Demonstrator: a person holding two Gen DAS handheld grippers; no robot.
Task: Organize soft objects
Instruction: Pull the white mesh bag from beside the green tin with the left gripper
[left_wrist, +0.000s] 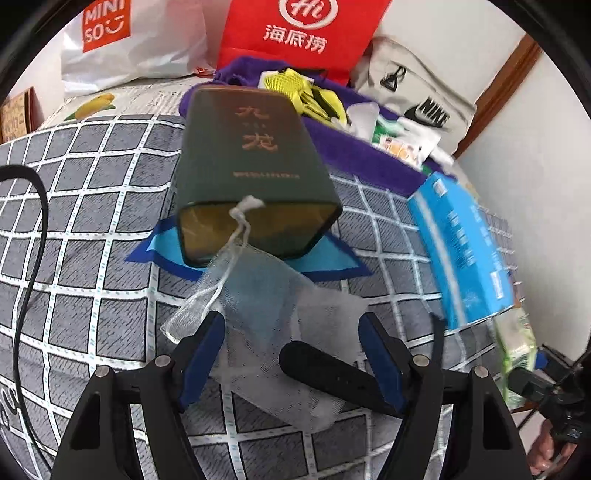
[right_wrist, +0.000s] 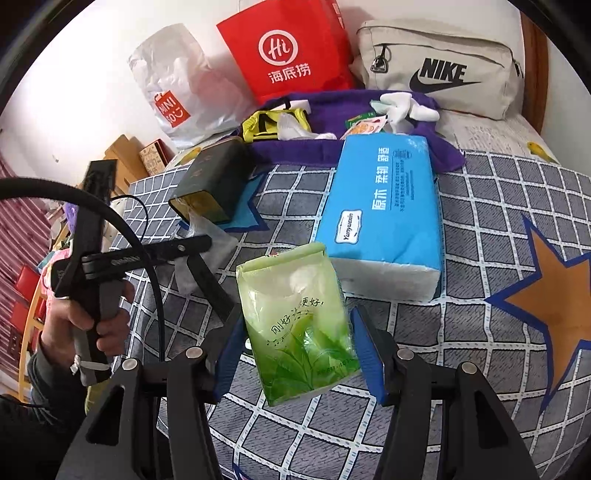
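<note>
My left gripper (left_wrist: 291, 321) is shut on a white mesh drawstring pouch (left_wrist: 266, 291) with a dark strap-like item (left_wrist: 317, 369) inside; its cord hangs across the open mouth of a dark green tin (left_wrist: 251, 166) lying on its side on a blue star patch. My right gripper (right_wrist: 298, 317) is shut on a green tissue pack (right_wrist: 299, 325), held tilted above the bed. Just beyond it lies a blue tissue pack (right_wrist: 384, 214). The right wrist view shows the tin (right_wrist: 214, 181) and the left gripper (right_wrist: 192, 254) at the left.
A purple towel (right_wrist: 332, 151) carrying small yellow and white items lies at the back. Behind it stand a white Miniso bag (right_wrist: 184, 92), a red paper bag (right_wrist: 288, 55) and a beige Nike bag (right_wrist: 443, 70). The checked bedspread (right_wrist: 480, 258) has an orange star patch (right_wrist: 554, 295). A black cable (left_wrist: 33, 229) loops left.
</note>
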